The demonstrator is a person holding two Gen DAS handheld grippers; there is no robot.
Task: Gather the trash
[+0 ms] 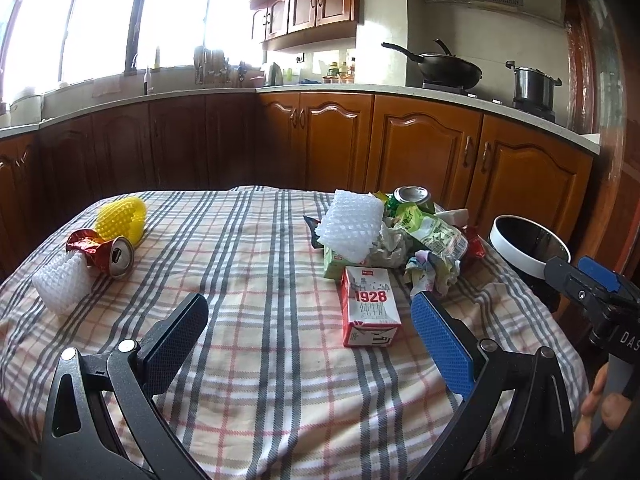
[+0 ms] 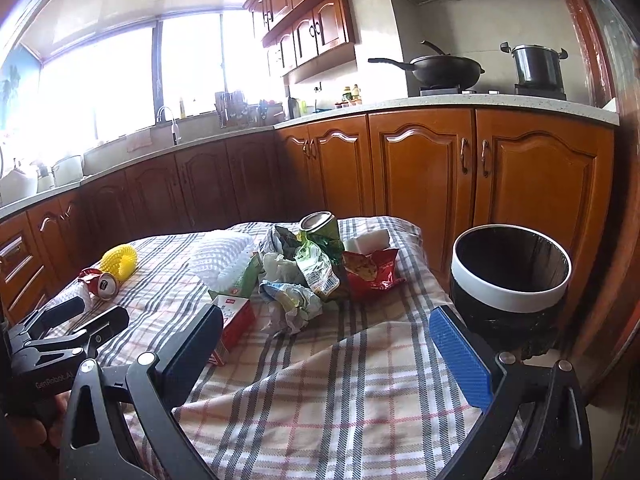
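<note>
Kitchen: L-shaped run of brown wooden cabinets [image 1: 424,148] under a pale countertop [image 2: 440,101], windows [image 1: 100,20] blown out by glare, so nothing outside can be made out. A black wok [image 1: 448,66] and a steel pot [image 2: 536,65] sit on the stove.

The table, covered by a plaid tablecloth [image 1: 260,280], is cut off at the bottom of both views; the cloth is rumpled at its right side. Just beside the table's right edge stands a trash bin [image 2: 510,276], black with a white rim, mouth open upward; its base is hidden.

Main trash heap at the table's far right: white foam netting [image 1: 352,226] on top, a green can [image 1: 412,198] upright behind, crumpled wrappers [image 2: 304,284] and a red snack bag [image 2: 372,270]. Items beneath are hidden and cannot be identified.

A milk carton [image 1: 370,306] marked "1928" lies flat in front of the heap, long axis running away from the left wrist camera, top end toward the heap.

Far left group: yellow foam net [image 1: 122,216], a crushed red can [image 1: 110,256] on its side with its top facing the camera, and a second white foam net [image 1: 62,284].

Left gripper [image 1: 308,332]: jaws spread wide, holding nothing, above the cloth near the carton. Right gripper [image 2: 328,348]: jaws spread wide, holding nothing, between heap and bin.
</note>
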